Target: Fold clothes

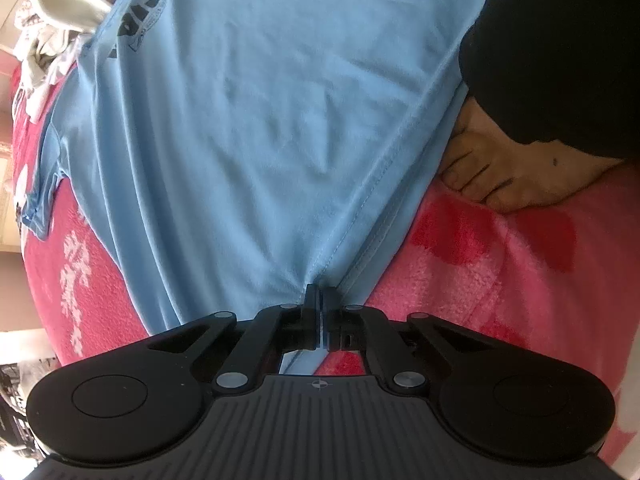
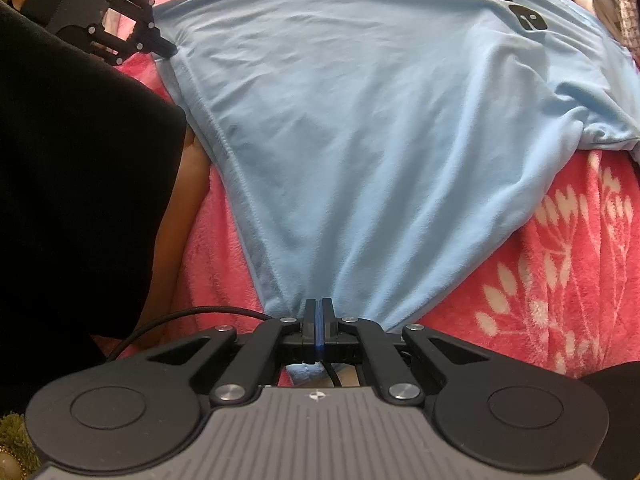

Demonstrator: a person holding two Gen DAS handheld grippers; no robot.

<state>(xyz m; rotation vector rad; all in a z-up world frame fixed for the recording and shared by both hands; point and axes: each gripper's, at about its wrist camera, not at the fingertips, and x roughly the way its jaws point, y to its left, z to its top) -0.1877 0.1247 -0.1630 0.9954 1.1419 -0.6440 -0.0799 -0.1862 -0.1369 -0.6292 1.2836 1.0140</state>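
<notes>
blanket in pink and red, with white leaf shapes, covers the whole surface, and a light blue t-shirt lies spread flat across it with black lettering near its far end. the left gripper is clenched on one corner of the shirt's hem, the cloth bunching into small pleats where the pads pinch it. the right gripper is likewise clamped on the other hem corner, its jaws pressed together with blue fabric drawn in between them. seen from the right wrist, the left gripper appears at the top left, its tip biting the far hem corner. a bare foot rests on the blanket just beside the hem (black clothing above it). a heap of pale, patterned clothes sits beyond the shirt's printed end. a thin black cable curves over the blanket beside the right gripper.
</notes>
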